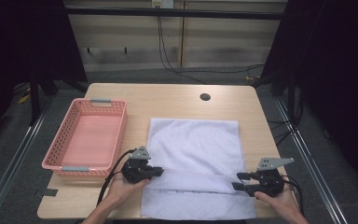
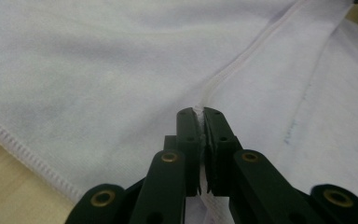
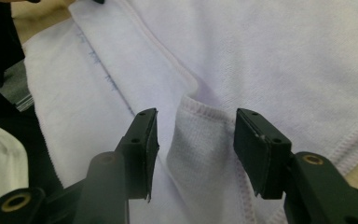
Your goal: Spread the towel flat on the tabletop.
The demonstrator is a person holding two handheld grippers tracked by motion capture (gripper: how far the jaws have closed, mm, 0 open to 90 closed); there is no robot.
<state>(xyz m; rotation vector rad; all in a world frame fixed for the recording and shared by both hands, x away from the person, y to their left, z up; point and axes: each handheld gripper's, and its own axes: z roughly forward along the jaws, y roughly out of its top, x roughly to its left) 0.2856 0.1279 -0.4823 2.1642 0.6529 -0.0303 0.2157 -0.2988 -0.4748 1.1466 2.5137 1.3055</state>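
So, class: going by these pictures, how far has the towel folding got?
Done: the towel's near edge is turned over, leaving a seam across it. In hand: the left gripper is shut on that folded edge, while the right gripper stands open around a raised corner, not pinching it. Left: finishing the folds; perhaps moving the towel to the pink basket, which holds nothing.

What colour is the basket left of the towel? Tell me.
Pink, with grey handles; the basket shows best in the high view.
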